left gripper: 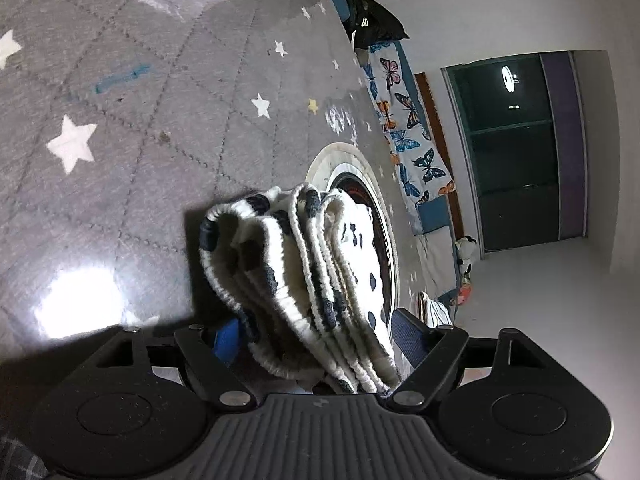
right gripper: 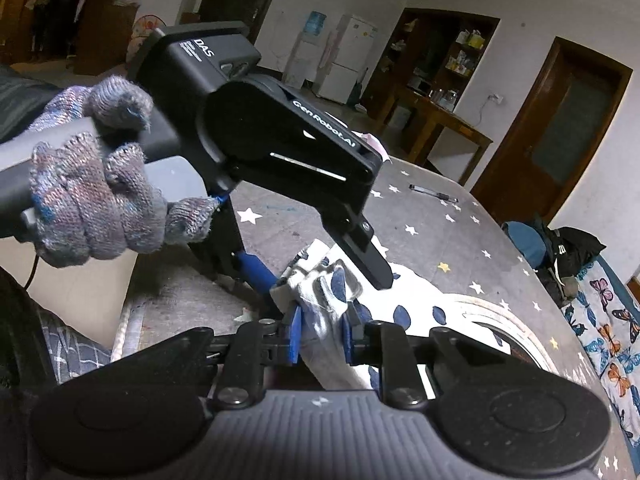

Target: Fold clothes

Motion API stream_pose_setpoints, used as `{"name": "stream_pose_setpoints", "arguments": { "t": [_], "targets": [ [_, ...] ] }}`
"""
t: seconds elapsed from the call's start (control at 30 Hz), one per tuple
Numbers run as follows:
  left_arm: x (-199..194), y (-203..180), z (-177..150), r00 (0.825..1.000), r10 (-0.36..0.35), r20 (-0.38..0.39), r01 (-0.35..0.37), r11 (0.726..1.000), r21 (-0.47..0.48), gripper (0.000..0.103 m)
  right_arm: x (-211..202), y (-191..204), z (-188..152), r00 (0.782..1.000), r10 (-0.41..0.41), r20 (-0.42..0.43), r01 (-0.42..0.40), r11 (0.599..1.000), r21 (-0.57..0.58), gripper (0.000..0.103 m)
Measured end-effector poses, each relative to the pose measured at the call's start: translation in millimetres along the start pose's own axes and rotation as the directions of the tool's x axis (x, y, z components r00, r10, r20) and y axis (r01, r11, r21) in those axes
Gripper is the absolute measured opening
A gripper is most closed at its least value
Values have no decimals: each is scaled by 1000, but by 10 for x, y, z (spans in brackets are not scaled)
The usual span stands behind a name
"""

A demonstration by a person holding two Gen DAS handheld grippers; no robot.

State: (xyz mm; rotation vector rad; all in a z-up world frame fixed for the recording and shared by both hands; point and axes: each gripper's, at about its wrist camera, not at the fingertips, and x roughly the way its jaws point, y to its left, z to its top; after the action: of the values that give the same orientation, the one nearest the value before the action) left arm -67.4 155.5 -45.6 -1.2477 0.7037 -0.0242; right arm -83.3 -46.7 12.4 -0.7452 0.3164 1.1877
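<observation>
A white garment [left gripper: 320,240] with dark blue spots is bunched into thick upright folds over a grey star-patterned table [left gripper: 120,140]. In the left wrist view my left gripper [left gripper: 316,332] straddles the bundle, and the cloth fills the gap between its blue pads. The right wrist view shows that left gripper [right gripper: 328,284] from the side, held by a gloved hand [right gripper: 92,200], one finger on each side of the bunch. Just below it my right gripper [right gripper: 322,332] is shut on a fold of the garment [right gripper: 416,292], whose far part lies on the table [right gripper: 460,232].
A round white-rimmed mat [left gripper: 352,160] lies on the table behind the garment, partly under it. A pen [right gripper: 434,194] rests near the far edge. Beyond the table's right edge are a butterfly-print bed [right gripper: 608,320] and a black bag [right gripper: 572,248].
</observation>
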Motion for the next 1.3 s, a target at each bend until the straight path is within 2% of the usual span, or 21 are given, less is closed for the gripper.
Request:
{"name": "stream_pose_setpoints", "arguments": {
  "t": [0.13,0.23,0.37,0.47,0.53,0.6,0.7,0.8,0.97,1.03,1.2,1.3],
  "targets": [
    [80,51,26,1000,2,18,-2,1000,-3,47,48,-45,-23,1000,29,5,-29,999,15,19],
    [139,108,18,1000,11,26,-11,1000,4,35,90,-120,-37,997,81,-20,-79,995,53,23],
    [154,146,50,999,23,35,-25,999,47,31,52,-304,-54,988,151,-26,-147,981,128,26],
    [172,149,81,999,10,33,-13,994,111,31,-45,-567,-79,985,172,-13,-163,954,253,28],
    [186,131,89,999,2,34,-8,987,159,30,-90,-731,-104,990,139,-13,-126,930,346,31],
    [201,114,99,1000,-4,30,-2,980,199,30,-113,-896,-131,996,88,-20,-71,898,435,38],
    [209,105,151,1000,-11,9,8,973,229,30,25,-1185,-227,996,-33,-77,69,847,528,38],
    [204,91,182,1000,-11,-8,13,963,269,30,190,-1397,-364,982,-118,-146,182,785,592,39],
    [248,93,226,999,-20,-30,27,959,284,30,396,-1674,-581,945,-212,-250,326,677,660,39],
    [251,102,229,999,-21,-32,29,957,290,31,423,-1728,-667,931,-230,-284,364,642,675,47],
    [257,115,224,999,-31,-32,39,954,296,31,449,-1802,-867,921,-214,-326,389,570,724,47],
    [253,113,227,999,-33,-32,41,953,299,31,416,-1783,-926,920,-196,-339,389,552,737,48]
  ]
}}
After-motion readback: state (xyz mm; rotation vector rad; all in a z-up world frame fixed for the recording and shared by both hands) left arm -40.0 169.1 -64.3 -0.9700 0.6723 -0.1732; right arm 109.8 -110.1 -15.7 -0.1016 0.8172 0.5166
